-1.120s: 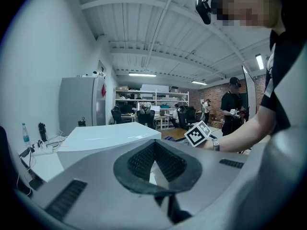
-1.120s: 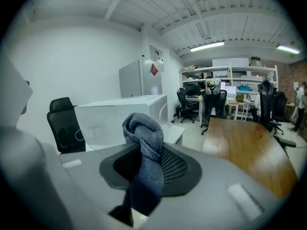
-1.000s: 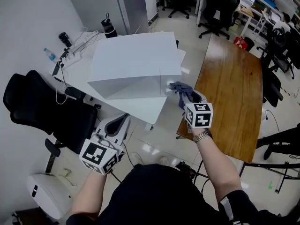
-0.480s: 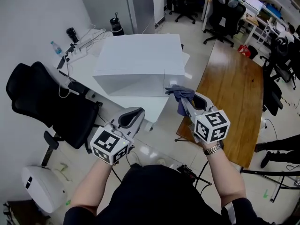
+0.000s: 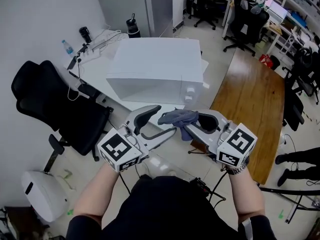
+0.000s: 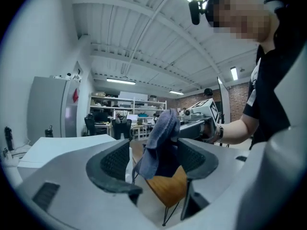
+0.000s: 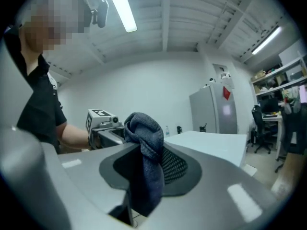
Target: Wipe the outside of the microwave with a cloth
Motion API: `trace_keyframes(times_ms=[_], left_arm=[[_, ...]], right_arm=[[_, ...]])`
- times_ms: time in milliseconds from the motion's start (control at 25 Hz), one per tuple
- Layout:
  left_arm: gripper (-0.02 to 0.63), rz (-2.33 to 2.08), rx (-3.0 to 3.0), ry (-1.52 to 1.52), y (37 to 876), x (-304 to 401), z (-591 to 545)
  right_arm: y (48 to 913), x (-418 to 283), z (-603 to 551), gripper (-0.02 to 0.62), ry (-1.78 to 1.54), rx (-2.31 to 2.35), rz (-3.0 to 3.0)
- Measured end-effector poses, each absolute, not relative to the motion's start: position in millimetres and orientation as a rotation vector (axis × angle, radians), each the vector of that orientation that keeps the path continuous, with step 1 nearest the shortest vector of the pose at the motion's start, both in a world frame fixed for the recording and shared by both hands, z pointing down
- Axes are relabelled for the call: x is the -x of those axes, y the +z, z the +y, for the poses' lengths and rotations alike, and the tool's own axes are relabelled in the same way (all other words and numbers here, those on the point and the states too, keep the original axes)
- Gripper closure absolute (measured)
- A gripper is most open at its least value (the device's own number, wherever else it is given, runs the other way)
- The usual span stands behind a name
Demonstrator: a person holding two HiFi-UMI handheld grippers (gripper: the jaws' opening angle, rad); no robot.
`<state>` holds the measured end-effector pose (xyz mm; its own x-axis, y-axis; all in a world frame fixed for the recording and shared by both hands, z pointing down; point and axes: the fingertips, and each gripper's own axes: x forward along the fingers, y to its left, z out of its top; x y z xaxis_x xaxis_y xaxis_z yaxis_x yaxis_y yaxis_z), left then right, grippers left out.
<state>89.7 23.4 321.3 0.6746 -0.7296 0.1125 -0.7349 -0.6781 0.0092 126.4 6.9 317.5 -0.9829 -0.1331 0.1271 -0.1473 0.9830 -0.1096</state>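
The left gripper [image 5: 166, 119] has just been opening its jaws, which now stand wide around the grey cloth [image 5: 176, 117] without pressing it. The right gripper [image 5: 187, 125] is clamped on that cloth. Beyond them, apart from the cloth, the white microwave [image 5: 155, 66] sits on a white table [image 5: 95, 66].

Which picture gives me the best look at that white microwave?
The head view: the microwave shows whole from above, top and front face, on a white table. The left gripper view catches only a slice of its top at the left; the right gripper view only its top at the right.
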Motion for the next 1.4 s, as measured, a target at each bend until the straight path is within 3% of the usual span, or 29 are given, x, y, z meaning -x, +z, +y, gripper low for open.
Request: trace_keyframes(times_ms=[120, 240, 320, 800, 1000, 1400], left_arm=[[0.312, -1.099, -2.892, 0.157, 315, -108, 37], [0.385, -1.016, -2.903, 0.170, 312, -118, 50], [0.395, -0.996, -2.909, 0.164, 309, -119, 54], [0.466, -1.021, -2.916, 0.134, 302, -115, 63], [0.535, -1.069, -2.904, 0.121, 300, -108, 62], [0.548, -1.284, -2.856, 0.165, 306, -82, 52]], right_arm=[[313, -118, 27, 0.489, 0.153, -0.051, -3.024], [309, -115, 38, 0.489, 0.161, 0.056, -3.034], [305, -114, 41, 0.489, 0.182, 0.117, -3.038], [299, -113, 46, 0.479, 0.231, 0.272, -3.041], [295, -113, 46, 0.454, 0.291, 0.340, -3.056], [303, -104, 30, 0.420, 0.162, 0.219, -3.035]])
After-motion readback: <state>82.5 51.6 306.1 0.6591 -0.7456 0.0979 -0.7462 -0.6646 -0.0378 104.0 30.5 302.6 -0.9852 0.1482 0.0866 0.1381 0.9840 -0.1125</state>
